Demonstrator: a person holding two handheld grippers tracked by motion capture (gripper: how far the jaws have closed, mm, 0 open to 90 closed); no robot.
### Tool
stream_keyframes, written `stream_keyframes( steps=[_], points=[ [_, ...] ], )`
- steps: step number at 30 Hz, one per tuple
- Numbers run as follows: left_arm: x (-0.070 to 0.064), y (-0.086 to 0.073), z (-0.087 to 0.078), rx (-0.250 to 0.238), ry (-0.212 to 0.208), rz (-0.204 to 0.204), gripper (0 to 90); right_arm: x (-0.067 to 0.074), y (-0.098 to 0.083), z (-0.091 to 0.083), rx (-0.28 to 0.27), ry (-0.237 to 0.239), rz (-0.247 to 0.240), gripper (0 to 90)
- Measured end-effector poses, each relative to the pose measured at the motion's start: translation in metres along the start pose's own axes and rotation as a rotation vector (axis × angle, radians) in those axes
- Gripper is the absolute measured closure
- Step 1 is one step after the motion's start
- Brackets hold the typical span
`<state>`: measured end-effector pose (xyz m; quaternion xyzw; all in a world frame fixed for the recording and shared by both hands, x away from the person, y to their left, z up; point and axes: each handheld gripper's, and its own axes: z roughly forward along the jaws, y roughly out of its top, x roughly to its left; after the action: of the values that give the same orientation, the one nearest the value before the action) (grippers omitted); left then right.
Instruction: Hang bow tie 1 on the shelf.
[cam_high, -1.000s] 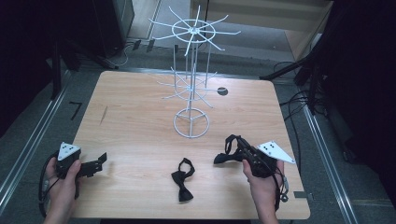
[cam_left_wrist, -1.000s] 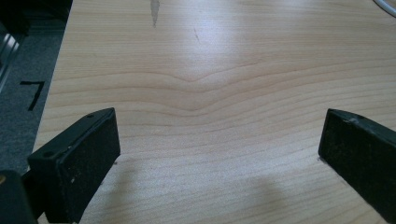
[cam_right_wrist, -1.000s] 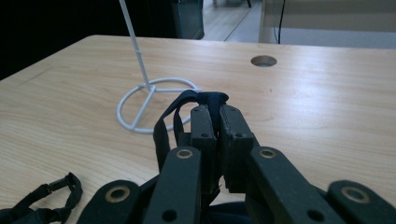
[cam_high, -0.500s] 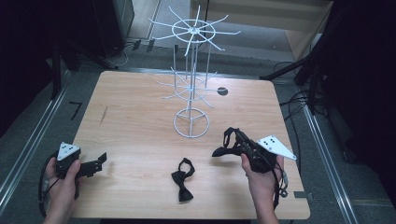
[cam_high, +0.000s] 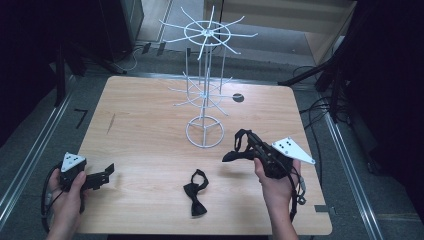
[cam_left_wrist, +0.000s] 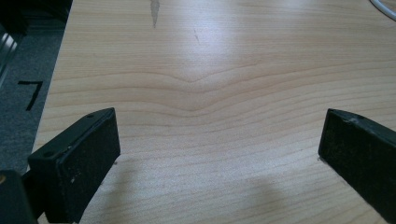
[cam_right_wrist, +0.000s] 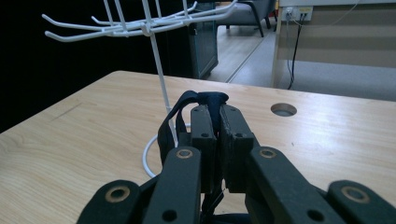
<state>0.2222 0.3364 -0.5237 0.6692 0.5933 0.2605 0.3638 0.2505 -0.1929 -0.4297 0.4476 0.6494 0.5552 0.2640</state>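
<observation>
So the right gripper (cam_high: 246, 146) is sitting above the near right part of the table (cam_high: 150, 125), held up off the wood in the person's right hand (cam_high: 272, 180), with its grey three-cornered plate (cam_high: 292, 149) sticking out to the right. In the right gripper view its jaws are pinching together on a dark bow tie strap (cam_right_wrist: 210, 100), with just that bit of fabric between them. A loop of the strap is hanging down the left side of the jaws, and in the high view the dark fabric is drooping off the gripper tip toward the table.

The left gripper (cam_high: 106, 172) is hanging out at the near left corner in the left hand (cam_high: 67, 192), low over the wood. Its jaws are standing wide apart in the left gripper view, with bare wood grain showing between them and nothing in their grip.

Moving outward, a second black bow tie (cam_high: 195, 191) is lying flat on the table near the front edge, between the two grippers and a bit closer to the right one, touching neither.

Farther back, a white wire display stand (cam_high: 205, 90) is standing upright around the middle of the table, with a ring base, a lower tier of hooks and a bigger wheel of hooks on top. The held tie is sitting just right of the stand's base. There's a round cable hole (cam_high: 238, 97) in the tabletop behind and to the right of the stand.
</observation>
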Motion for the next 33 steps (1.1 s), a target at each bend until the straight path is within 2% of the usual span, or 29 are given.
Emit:
stream_keyframes(
  steps=[8, 33],
  points=[
    [0.000, 0.000, 0.000, -0.001, -0.002, 0.002, 0.0, 0.008, 0.013, 0.004, -0.021, 0.027, -0.009, 86.9],
    [0.000, 0.000, 0.000, -0.005, -0.001, 0.004, 0.0, 0.030, 0.045, 0.022, -0.036, 0.078, -0.038, 86.9]
  ],
)
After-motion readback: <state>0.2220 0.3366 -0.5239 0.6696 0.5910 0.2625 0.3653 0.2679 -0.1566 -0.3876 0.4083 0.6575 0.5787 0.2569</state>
